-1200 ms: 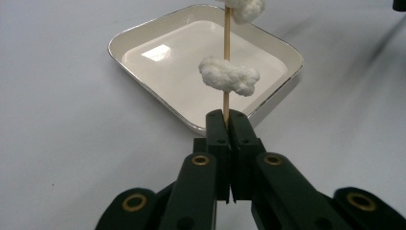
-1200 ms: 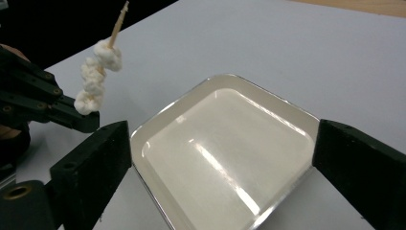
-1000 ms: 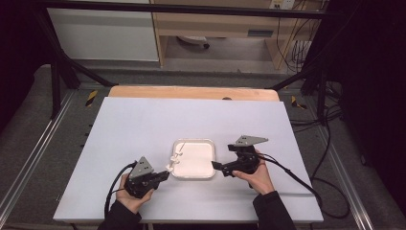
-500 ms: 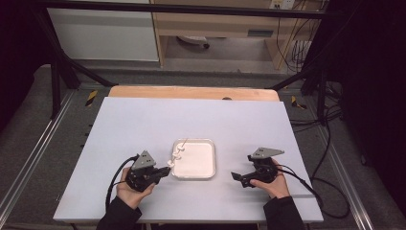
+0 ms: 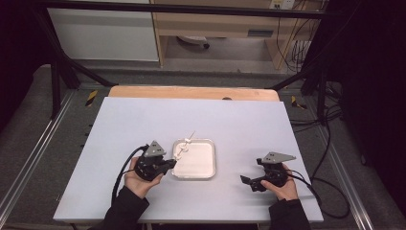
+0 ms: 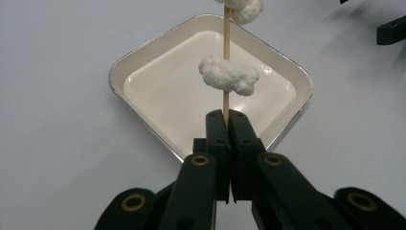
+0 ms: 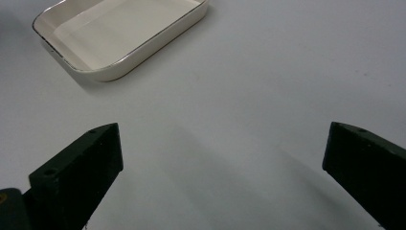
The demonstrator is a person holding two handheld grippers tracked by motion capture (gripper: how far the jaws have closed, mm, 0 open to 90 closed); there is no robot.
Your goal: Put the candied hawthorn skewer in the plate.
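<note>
Right tool pulled back from tray, jaws wide; left tool lifted skewer.

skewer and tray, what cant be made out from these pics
- Skewer tip: cut off by the top edge of the left gripper view, as is the upper white lump.
- What the lumps are: too small in the high view.
- Skewer's bottom end: hidden between the shut left gripper jaws.
- Tray far side: cut off in the right gripper view.

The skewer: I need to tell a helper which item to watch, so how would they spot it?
On the white table, find the shallow cream tray near the front edge. The skewer is a thin wooden stick over it, clamped in the left gripper. It alone carries fluffy white lumps.
</note>
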